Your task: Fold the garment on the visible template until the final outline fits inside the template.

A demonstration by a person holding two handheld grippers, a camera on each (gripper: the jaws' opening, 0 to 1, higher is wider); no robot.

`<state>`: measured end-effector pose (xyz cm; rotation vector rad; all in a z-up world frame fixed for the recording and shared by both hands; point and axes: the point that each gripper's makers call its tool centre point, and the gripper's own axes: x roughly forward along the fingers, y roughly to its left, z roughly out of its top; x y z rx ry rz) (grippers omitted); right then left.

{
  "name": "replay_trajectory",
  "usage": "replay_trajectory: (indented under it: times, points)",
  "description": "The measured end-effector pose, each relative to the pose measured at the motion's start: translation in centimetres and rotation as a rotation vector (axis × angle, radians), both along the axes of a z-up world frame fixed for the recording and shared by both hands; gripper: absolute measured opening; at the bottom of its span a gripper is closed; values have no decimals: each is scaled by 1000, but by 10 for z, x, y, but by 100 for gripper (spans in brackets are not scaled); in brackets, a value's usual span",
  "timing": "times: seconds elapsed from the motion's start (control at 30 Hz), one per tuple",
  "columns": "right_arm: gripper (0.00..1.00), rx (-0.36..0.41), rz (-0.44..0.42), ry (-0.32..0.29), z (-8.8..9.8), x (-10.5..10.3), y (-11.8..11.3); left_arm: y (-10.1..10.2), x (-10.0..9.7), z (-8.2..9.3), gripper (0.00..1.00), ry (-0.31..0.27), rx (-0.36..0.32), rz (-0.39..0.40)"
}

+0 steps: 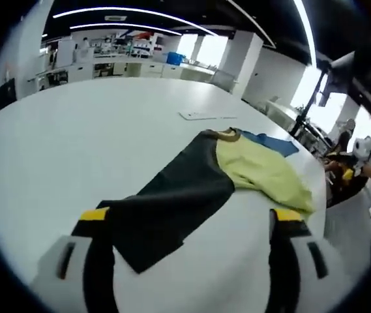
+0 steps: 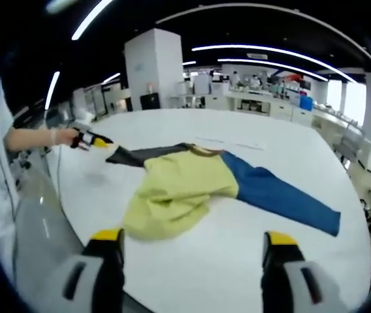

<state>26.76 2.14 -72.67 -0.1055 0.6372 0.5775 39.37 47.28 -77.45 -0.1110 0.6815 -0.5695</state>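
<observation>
A long-sleeved garment lies spread on the white table (image 1: 74, 143). It has a yellow body (image 1: 263, 173), a black sleeve (image 1: 172, 195) and a blue sleeve (image 1: 273, 142). My left gripper (image 1: 192, 215) is open, its jaws wide apart, and the black sleeve's cuff shows between them. The right gripper view has the yellow body (image 2: 172, 189) in the middle, the blue sleeve (image 2: 276, 195) to the right and the black sleeve (image 2: 143, 155) to the left. My right gripper (image 2: 193, 236) is open just short of the yellow hem, nothing between its jaws. A thin white sheet (image 1: 205, 115) lies beyond the collar.
The table's edge (image 2: 74, 215) runs close along the yellow hem, with floor beyond it. A hand holds the left gripper (image 2: 92, 139) at the black cuff. The right gripper (image 1: 348, 171) shows past the far table edge. Benches and columns stand far behind.
</observation>
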Motion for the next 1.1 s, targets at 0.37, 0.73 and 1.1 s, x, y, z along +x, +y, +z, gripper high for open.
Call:
replay_trajectory:
  times: [0.37, 0.73, 1.1]
  points:
    - [85, 26, 60, -3, -6, 5, 0, -34, -48, 13, 92, -12, -41, 12]
    - [84, 42, 131, -8, -8, -1, -4, -53, -83, 26, 92, -28, -41, 43]
    - [83, 38, 196, 13, -22, 6, -24, -78, -103, 33, 93, -50, -9, -8]
